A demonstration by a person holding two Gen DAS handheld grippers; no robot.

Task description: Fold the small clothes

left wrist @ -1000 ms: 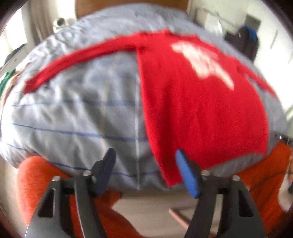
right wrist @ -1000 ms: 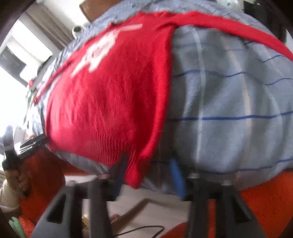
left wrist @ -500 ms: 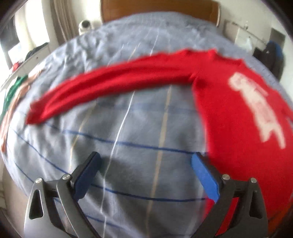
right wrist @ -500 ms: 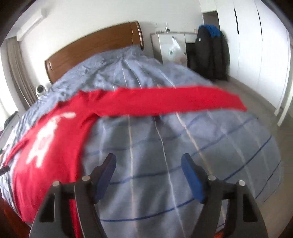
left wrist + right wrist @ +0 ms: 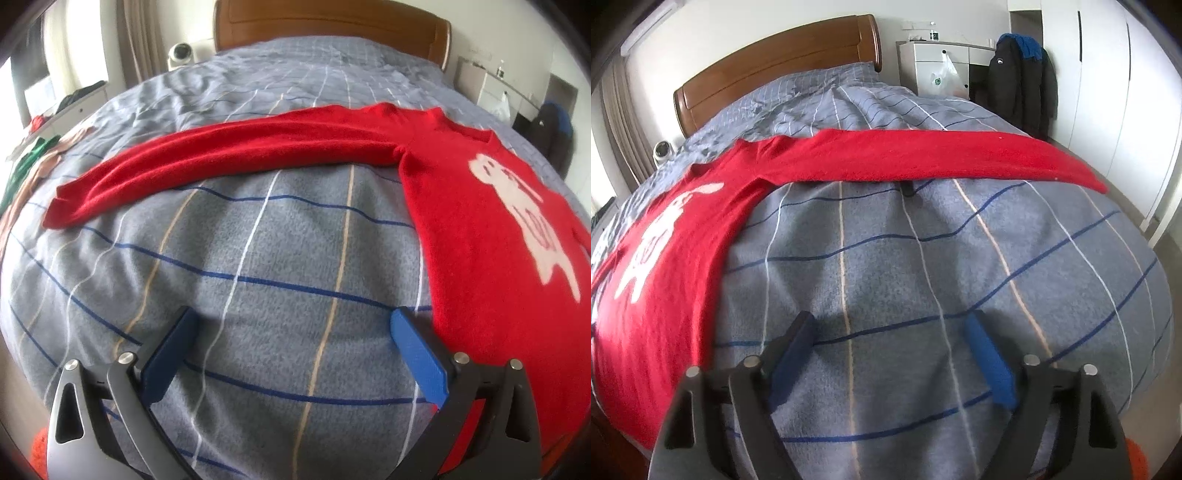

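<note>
Whereas a second ago both tools sat low at the foot of the bed with the sweater's hem between or beside their pads, each now rides higher and further out over bare bedding, so the hem adjustment appears finished and the garment released. Red sweater (image 5: pixel 491 236) lies flat, face up, on the grey checked duvet (image 5: pixel 258 258), its white motif showing, body toward the inner side of both views. Left gripper (image 5: pixel 291 339) hovers with its blue pads spread wide and nothing between them; the right-hand pad sits just beside the sweater's side edge. Left sleeve (image 5: pixel 221 155) extends straight outward across the duvet, well ahead of the pads. Right gripper (image 5: pixel 890 347) is likewise wide apart and empty over plain duvet, with the right sleeve (image 5: pixel 942 158) stretched out beyond it toward the wardrobe side. Judged from this layout, the spreading stage is complete and no fold is yet made; each sleeve is the likely next target, to be brought inward across the body.
</note>
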